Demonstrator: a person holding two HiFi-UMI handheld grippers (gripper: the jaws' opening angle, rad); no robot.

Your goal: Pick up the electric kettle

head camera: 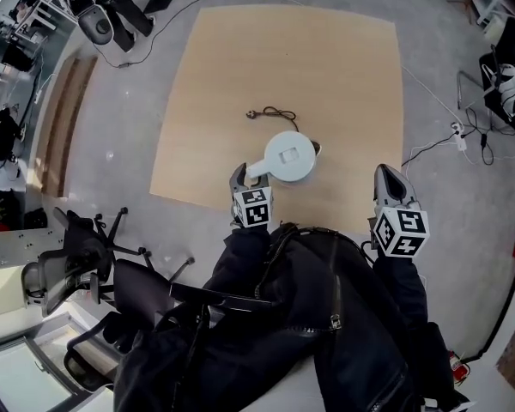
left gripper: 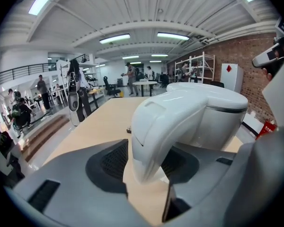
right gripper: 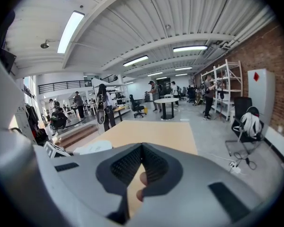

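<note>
Supervisor: Kettle (head camera: 290,155) position, please?

Operator: It sat upright on the tan worktop (head camera: 326,58), white, lid on, with its handle (left gripper: 151,126) pointing back toward the person. Beyond the kettle, on the side away from the handle, a dark cord (head camera: 275,112) with a plug lay loose on the worktop, near it but apart.

Supervisor: And the left tool?

Operator: The left tool (left gripper: 149,162) was at the kettle's handle side. Its jaws stood one on each side of the handle and were closed in on it, and both ribbed pads looked pressed against the white plastic. From the head view the kettle appeared to be resting on the worktop.

Supervisor: The right one?

Operator: The right tool (right gripper: 142,148) hung to the kettle's right, well apart from it, close to the worktop's edge. Its jaws were drawn together with the tips meeting, and they gripped nothing.

Supervisor: Anything else around?

Operator: Dark sleeves (head camera: 240,264) ran back from both tools. A black office chair (head camera: 77,256) stood on the grey floor, well to the kettle's left.
</note>
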